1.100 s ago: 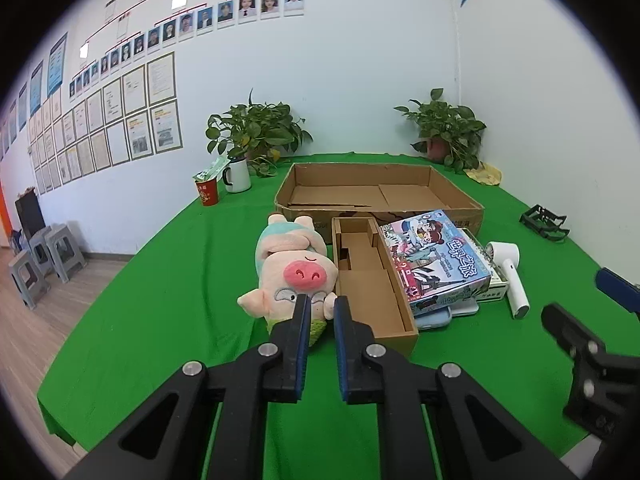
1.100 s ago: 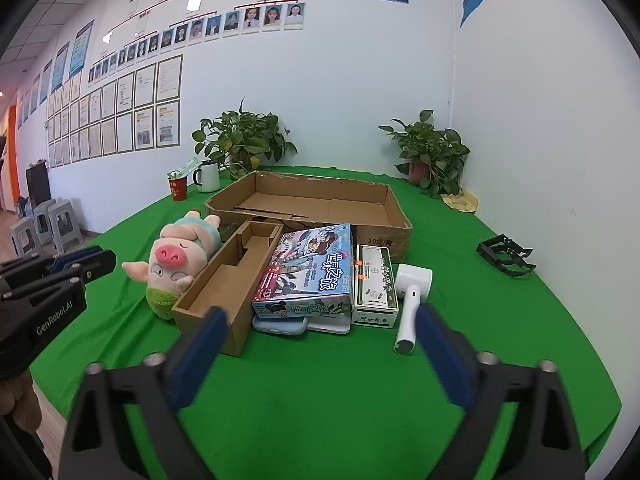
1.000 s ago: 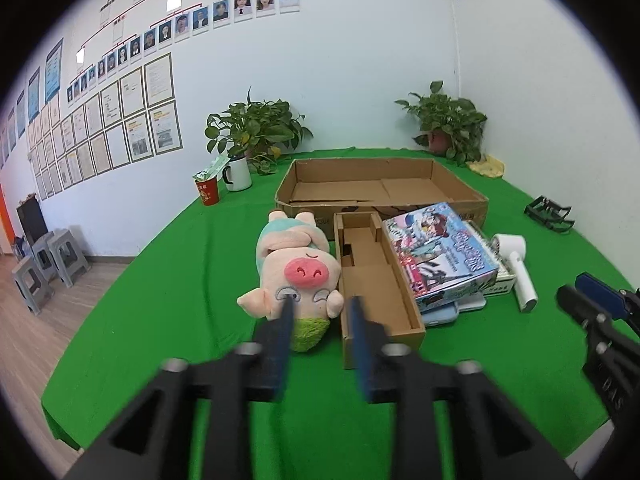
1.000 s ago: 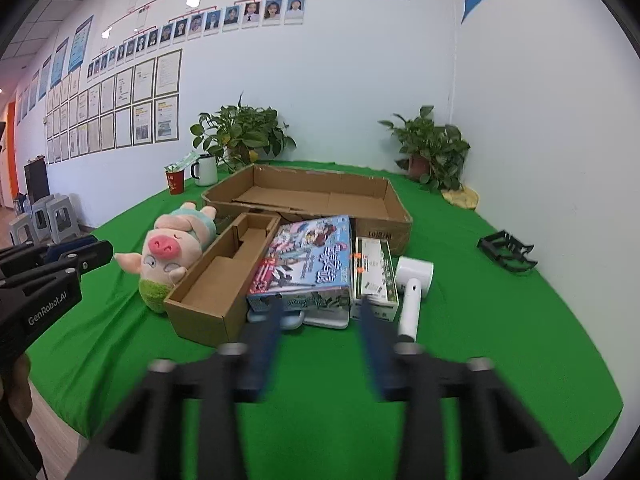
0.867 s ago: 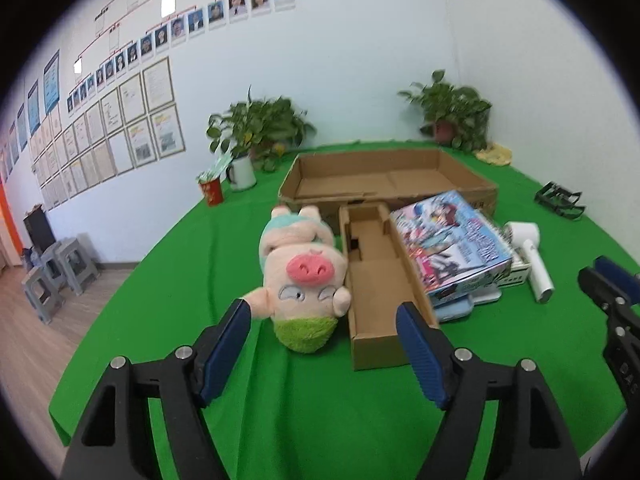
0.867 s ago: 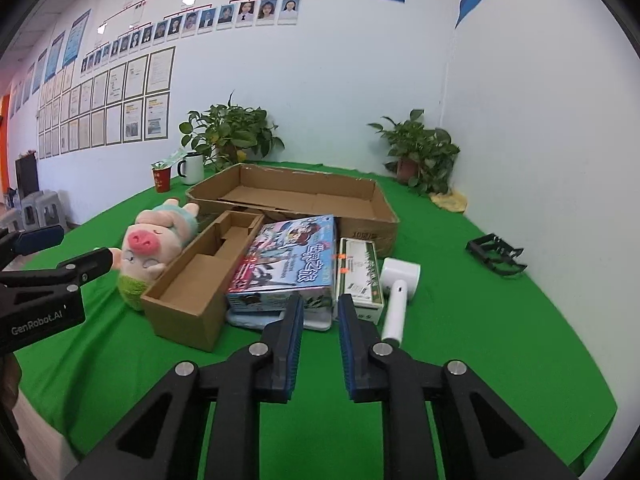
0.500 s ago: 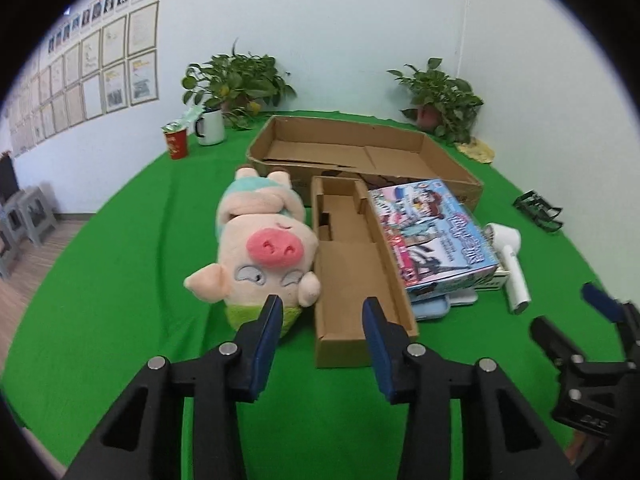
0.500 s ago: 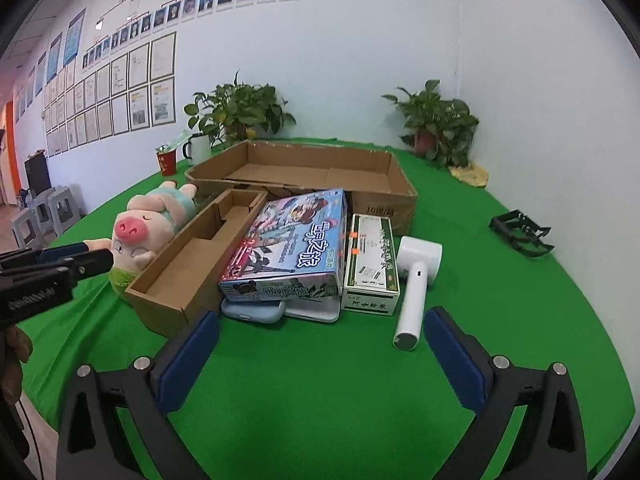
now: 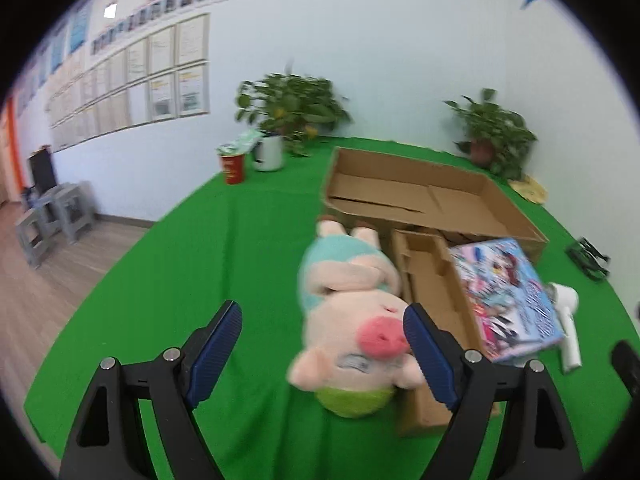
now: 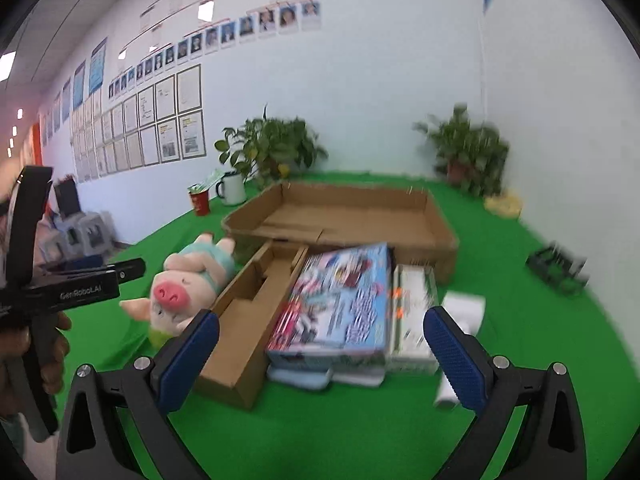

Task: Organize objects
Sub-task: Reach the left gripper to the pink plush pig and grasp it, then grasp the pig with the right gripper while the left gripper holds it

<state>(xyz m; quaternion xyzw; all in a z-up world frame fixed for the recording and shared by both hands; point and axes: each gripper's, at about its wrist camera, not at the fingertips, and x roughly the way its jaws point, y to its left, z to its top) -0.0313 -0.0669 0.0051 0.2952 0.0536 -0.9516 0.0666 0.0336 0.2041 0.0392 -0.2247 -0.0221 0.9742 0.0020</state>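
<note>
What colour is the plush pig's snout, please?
Bright pink snout on the plush pig; clearest in the left wrist view.

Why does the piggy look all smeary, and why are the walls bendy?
Left wrist view: the pig plush is smeared by motion blur, while the left claw stays sharp. Right wrist view: the colourful box and potted plant are blurred too. In both views the fisheye lens curves the walls and darkens the corners.

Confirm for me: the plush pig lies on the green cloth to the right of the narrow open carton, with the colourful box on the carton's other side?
Not quite: the plush pig lies left of the narrow open carton, as the right wrist view shows. The colourful box is on the carton's other side.
</note>
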